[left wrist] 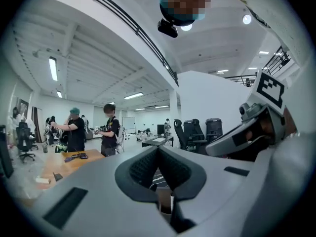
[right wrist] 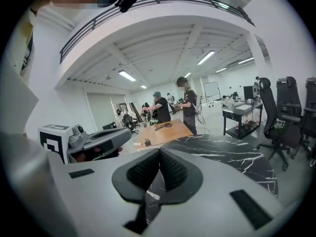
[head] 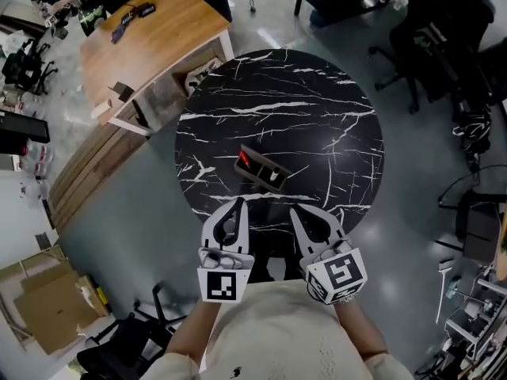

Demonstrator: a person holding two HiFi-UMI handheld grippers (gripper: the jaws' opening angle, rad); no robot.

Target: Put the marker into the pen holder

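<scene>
A black box-shaped pen holder [head: 261, 170] stands near the middle of the round black marble table [head: 317, 101]. It has something red at its left end and something white at its right end. A thin dark stick, possibly the marker [head: 300, 169], lies just right of the holder. My left gripper [head: 236, 203] and right gripper [head: 294, 211] hover side by side at the table's near edge, short of the holder. Both are shut with nothing between the jaws. The left gripper [left wrist: 158, 149] and right gripper [right wrist: 159, 152] show their tips touching in their own views.
A wooden desk [head: 150, 38] with small items stands beyond the table at the left. Office chairs [head: 444, 30] stand at the far right, and cardboard [head: 40, 299] lies on the floor at the left. Two people [right wrist: 173, 105] stand at the wooden desk.
</scene>
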